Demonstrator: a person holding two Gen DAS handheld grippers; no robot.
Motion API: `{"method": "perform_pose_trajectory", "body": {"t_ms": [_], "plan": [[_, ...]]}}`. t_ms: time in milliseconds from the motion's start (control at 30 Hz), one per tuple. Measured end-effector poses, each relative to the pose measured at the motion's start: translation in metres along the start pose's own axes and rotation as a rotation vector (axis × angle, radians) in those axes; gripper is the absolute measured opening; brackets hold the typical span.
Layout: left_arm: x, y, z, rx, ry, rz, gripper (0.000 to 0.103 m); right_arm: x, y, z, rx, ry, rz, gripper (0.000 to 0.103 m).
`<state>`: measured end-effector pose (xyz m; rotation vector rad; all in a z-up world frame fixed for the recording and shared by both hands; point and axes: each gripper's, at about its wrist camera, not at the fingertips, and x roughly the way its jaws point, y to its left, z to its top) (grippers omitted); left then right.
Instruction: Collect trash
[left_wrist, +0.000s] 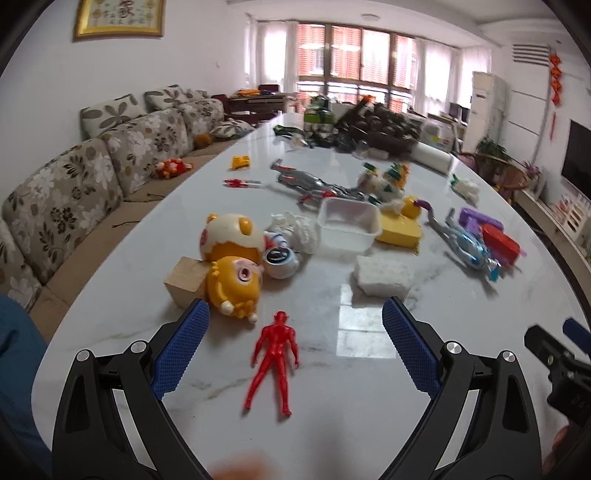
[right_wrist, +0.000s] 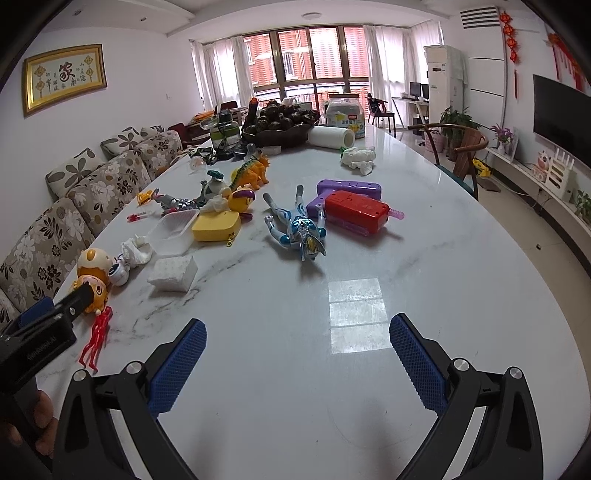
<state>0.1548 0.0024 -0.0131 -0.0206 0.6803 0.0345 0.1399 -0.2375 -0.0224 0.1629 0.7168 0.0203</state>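
A crumpled white tissue (left_wrist: 295, 230) lies by the clear plastic container (left_wrist: 349, 227), also seen in the right wrist view (right_wrist: 136, 252) (right_wrist: 173, 230). A white foam block (left_wrist: 384, 275) (right_wrist: 173, 273) sits in front of it. Another tissue wad (right_wrist: 358, 159) (left_wrist: 466, 187) lies far right, and a third (right_wrist: 216, 203) by the yellow toys. My left gripper (left_wrist: 295, 317) is open above a red figure (left_wrist: 275, 356). My right gripper (right_wrist: 297, 332) is open and empty over bare table.
Toys crowd the white marble table (right_wrist: 332, 369): yellow doll (left_wrist: 229, 258), wood block (left_wrist: 186, 280), blue robot figure (right_wrist: 299, 230), red and purple toys (right_wrist: 351, 203), yellow box (right_wrist: 216, 227), dinosaur (right_wrist: 251, 173). A bowl, jar and paper roll (right_wrist: 330, 137) stand at the far end. A sofa (left_wrist: 74, 192) runs along the left.
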Motion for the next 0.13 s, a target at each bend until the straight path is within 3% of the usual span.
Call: {"method": "perform_pose_trajectory", "body": {"t_ms": [133], "plan": [[-0.0003, -0.0016, -0.0022, 0.022, -0.006, -0.003, 0.092, -0.0005, 0.0006, 0.001, -0.002, -0.001, 0.002, 0.098]]}}
